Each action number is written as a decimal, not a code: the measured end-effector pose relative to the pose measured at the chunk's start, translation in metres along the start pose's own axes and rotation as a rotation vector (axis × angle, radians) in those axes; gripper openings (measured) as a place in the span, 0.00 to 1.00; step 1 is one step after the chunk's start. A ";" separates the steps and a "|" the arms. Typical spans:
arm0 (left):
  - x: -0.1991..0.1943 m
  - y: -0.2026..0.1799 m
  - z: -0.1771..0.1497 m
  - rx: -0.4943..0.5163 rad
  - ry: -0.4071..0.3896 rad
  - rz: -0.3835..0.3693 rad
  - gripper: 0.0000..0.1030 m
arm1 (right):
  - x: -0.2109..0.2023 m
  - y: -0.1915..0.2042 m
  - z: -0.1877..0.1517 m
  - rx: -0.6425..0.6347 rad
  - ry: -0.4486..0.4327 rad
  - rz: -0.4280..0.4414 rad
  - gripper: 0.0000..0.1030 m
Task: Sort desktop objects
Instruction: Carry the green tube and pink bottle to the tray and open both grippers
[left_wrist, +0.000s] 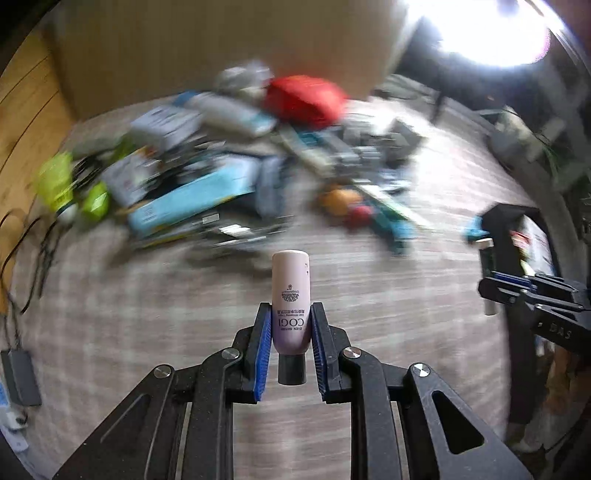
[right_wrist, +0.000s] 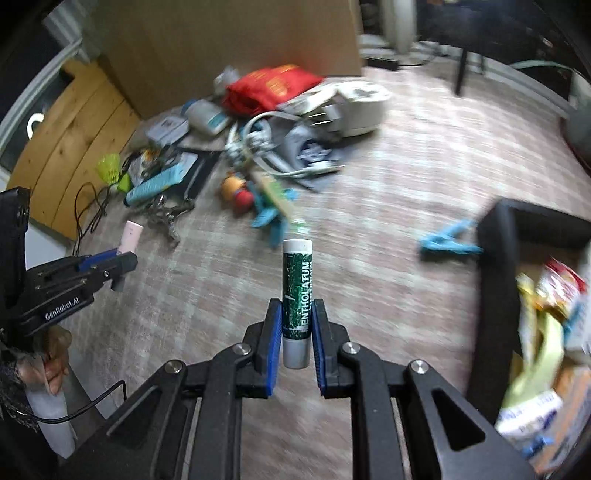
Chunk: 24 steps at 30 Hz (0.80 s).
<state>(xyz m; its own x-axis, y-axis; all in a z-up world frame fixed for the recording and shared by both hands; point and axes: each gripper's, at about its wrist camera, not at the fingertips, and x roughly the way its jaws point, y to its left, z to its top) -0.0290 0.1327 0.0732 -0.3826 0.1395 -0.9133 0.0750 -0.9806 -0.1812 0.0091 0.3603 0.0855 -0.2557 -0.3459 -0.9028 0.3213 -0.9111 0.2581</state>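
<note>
- Left gripper (left_wrist: 290, 320) is clamped on a pale pink tube (left_wrist: 290, 295), cap toward the camera, tube pointing to 12 o'clock.
- Blurred clutter pile (left_wrist: 221, 162) lies beyond at 11 o'clock.
- Right gripper (right_wrist: 296, 320) pinches a green Mentholatum stick (right_wrist: 296, 295); black bin (right_wrist: 495, 258) sits at 3 o'clock.

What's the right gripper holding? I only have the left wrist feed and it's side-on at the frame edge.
Observer: A green Mentholatum stick, upright between the right gripper jaws.
Operator: What's in the black bin?
Observer: The black bin holds loose packets, yellow-green and red-white; they're too blurred to read.
Operator: What's behind the red bag?
Observer: To the right of the red bag lies a white round appliance, at the far edge of the pile.
</note>
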 end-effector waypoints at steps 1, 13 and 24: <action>0.004 -0.015 0.008 0.021 0.000 -0.013 0.19 | -0.008 -0.009 -0.005 0.016 -0.010 -0.008 0.15; 0.006 -0.206 0.010 0.358 0.031 -0.198 0.19 | -0.104 -0.132 -0.090 0.263 -0.099 -0.139 0.15; 0.018 -0.334 -0.007 0.556 0.072 -0.303 0.19 | -0.153 -0.213 -0.151 0.432 -0.135 -0.248 0.15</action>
<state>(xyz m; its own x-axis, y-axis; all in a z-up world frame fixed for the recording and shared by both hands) -0.0550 0.4636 0.1145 -0.2476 0.4117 -0.8770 -0.5236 -0.8185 -0.2364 0.1176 0.6409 0.1164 -0.4014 -0.1075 -0.9096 -0.1631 -0.9688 0.1864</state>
